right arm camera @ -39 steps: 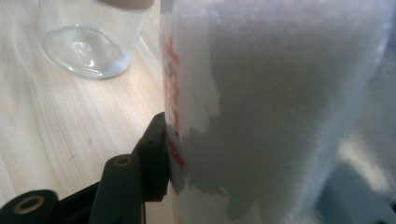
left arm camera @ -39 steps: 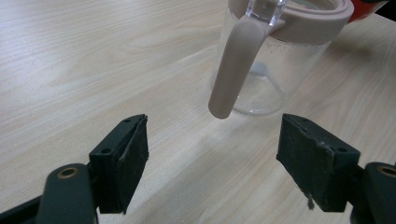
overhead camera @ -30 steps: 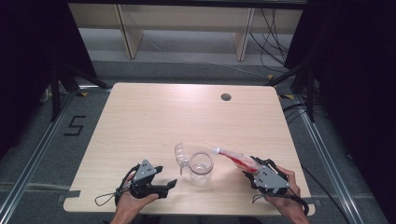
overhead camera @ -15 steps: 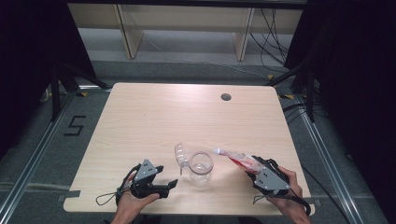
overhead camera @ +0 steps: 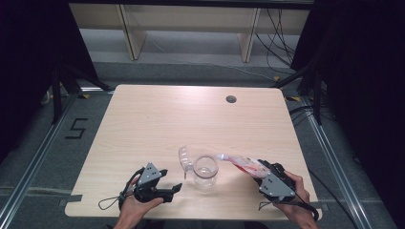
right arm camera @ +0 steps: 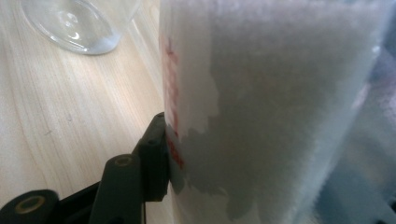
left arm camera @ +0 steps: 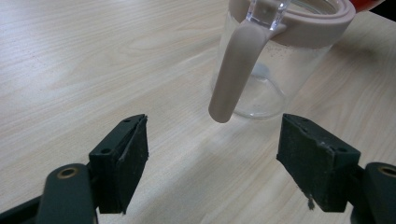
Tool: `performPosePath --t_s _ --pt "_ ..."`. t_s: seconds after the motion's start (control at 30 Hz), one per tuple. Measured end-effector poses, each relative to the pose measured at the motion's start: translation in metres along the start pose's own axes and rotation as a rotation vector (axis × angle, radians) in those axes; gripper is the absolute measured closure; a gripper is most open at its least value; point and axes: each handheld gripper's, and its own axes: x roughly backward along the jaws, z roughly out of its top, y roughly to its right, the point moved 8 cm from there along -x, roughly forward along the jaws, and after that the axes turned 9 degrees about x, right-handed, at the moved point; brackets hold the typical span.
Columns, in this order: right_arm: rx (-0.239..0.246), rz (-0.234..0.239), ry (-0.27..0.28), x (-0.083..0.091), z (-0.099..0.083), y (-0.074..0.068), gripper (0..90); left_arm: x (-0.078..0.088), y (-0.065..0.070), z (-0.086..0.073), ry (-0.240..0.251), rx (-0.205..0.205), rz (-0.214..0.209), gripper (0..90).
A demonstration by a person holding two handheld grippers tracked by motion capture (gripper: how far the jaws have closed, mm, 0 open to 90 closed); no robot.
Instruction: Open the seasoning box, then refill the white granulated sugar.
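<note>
**Pouring stance, held.** Nothing has moved over the past second. Your right gripper [overhead camera: 256, 172] still pinches the translucent plastic bag of white granules with red print [overhead camera: 238, 162]. Its open end still lies level beyond your jaws, at the rim of the clear glass jug with a beige plastic collar and handle [overhead camera: 206, 171], and no pour has begun.

Your left gripper [left arm camera: 212, 158] rests with its jaws spread and empty. The jug's handle [left arm camera: 233, 70] hangs just ahead, between them but untouched.

The bag's red lettering [right arm camera: 172, 70] is too blurred to read. A taped "5" [overhead camera: 76, 129] marks the floor, far beyond your left gripper.
</note>
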Motion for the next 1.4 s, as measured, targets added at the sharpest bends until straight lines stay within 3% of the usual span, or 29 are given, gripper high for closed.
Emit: performPosePath --t_s 0.23,0.3,0.37,0.47,0.5,0.6,0.67,0.7,0.73,0.77,0.8,0.87,0.93,1.07,1.17,1.23,1.27,1.3,1.4 --pt "0.046 -0.002 -0.01 -0.0001 0.001 0.0003 48.8 -0.0003 0.0011 -0.0004 0.01 0.027 -0.005 24.1" --pt "0.03 0.009 -0.013 -0.0003 0.0012 -0.0019 48.7 0.0001 0.0011 -0.0005 0.009 0.026 -0.005 24.1" --pt "0.05 -0.003 -0.015 0.0003 0.0019 -0.0005 48.8 0.001 -0.0002 -0.0001 0.004 0.002 -0.001 24.1" --pt "0.085 -0.004 -0.023 -0.0004 0.0021 -0.001 48.8 0.0001 0.0008 0.0 0.009 0.015 -0.002 24.1" --pt "0.084 0.011 -0.03 -0.0009 0.0017 -0.003 48.8 0.0006 0.0 -0.0001 0.002 0.0 -0.001 24.1" --pt "0.109 -0.014 -0.031 -0.001 0.0021 -0.0013 48.8 0.0006 0.0 -0.0002 0.005 0.0 -0.001 24.1" --pt "0.092 0.008 -0.037 -0.0013 0.0024 -0.0045 48.8 0.0013 0.0009 -0.0007 0.003 0.012 0.001 24.1" --pt "0.101 -0.018 -0.038 -0.0005 0.0031 -0.0027 48.8 0.0013 0.0005 -0.0007 0.004 0.008 0.0 24.1" --pt "0.103 -0.013 -0.041 -0.0002 0.0033 -0.003 48.9 0.0013 0.0 -0.0008 0.005 -0.002 -0.003 24.1" --pt "0.089 0.011 -0.047 0.0004 0.0032 -0.0054 48.9 0.0017 0.0002 -0.0017 0.006 0.013 0.007 24.1" --pt "0.126 -0.007 -0.035 -0.0008 0.0048 -0.0023 48.9 0.0025 -0.0004 -0.0023 0.001 0.013 0.009 24.1" --pt "0.11 -0.015 -0.042 0.0 0.0051 -0.0035 48.9 0.0026 -0.0005 -0.0012 0.009 0.016 0.004 24.1" --pt "0.139 -0.005 -0.036 -0.0004 0.0064 -0.0028 48.9 0.0025 0.0004 -0.0011 0.009 0.01 -0.001 24.1" --pt "0.133 -0.018 -0.05 -0.0009 0.0054 -0.0043 48.9 0.003 0.0 -0.0017 0.0 -0.01 0.003 24.1" --pt "0.145 0.004 -0.048 -0.002 0.0061 -0.0048 48.9 0.0031 -0.0012 -0.0014 0.005 -0.003 0.001 24.1" --pt "0.134 -0.013 -0.052 -0.0002 0.0065 -0.0046 49.0 0.0032 -0.001 -0.0016 0.007 0.011 0.003 24.1" --pt "0.15 -0.013 -0.053 -0.0003 0.0072 -0.0041 49.0 0.0033 -0.001 -0.0017 0.007 0.01 0.004 24.1" --pt "0.127 0.005 -0.06 -0.0002 0.0069 -0.007 49.0 0.0031 -0.0007 -0.0019 0.006 0.01 0.001 24.1" --pt "0.15 -0.012 -0.059 -0.0004 0.0083 -0.005 49.0 0.0028 0.0002 -0.0021 0.005 0.009 0.0 24.2"
